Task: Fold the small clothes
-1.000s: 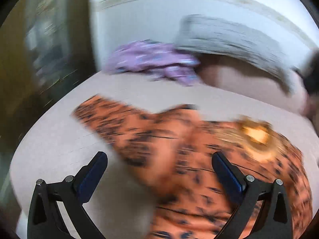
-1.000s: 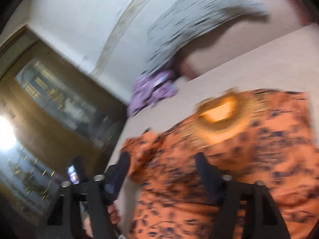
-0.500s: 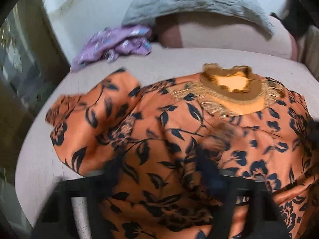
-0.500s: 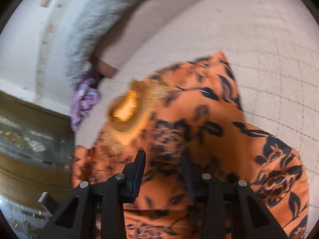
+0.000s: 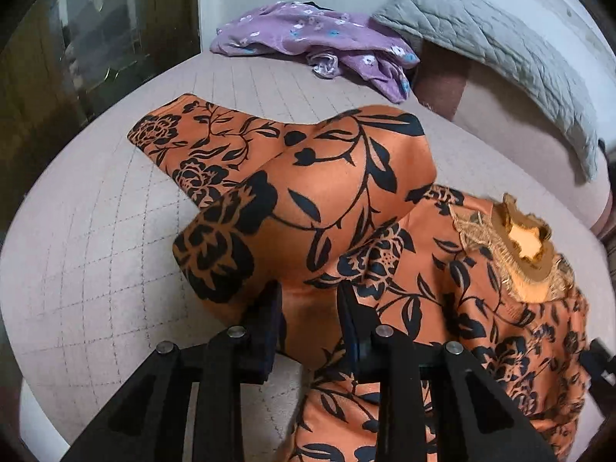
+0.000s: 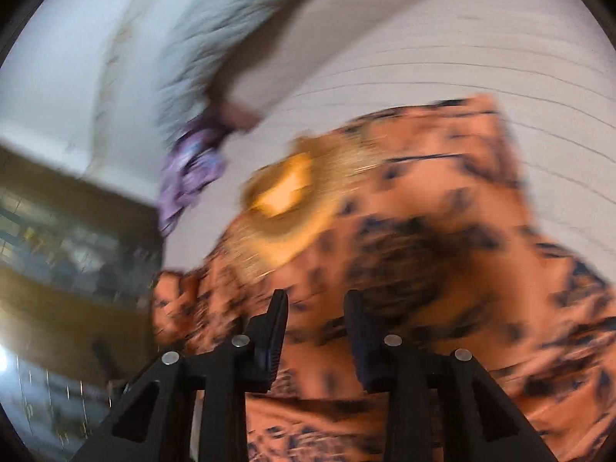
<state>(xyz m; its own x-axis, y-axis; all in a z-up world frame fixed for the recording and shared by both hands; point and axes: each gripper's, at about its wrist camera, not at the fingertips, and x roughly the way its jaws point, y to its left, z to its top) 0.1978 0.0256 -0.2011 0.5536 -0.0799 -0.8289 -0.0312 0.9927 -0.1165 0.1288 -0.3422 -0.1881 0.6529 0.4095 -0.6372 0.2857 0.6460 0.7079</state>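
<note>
Orange floral top [image 5: 346,208] raised off quilted bed [image 5: 96,238], edges draping.

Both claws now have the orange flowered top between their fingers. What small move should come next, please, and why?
Probably lift and carry the left claw toward the neckline, to fold the side in. The jaws of both claws have just been closing, with cloth of the orange top between them. The sleeve is spread out on the bed. The right claw view is blurred, so its grip is unsure.
</note>
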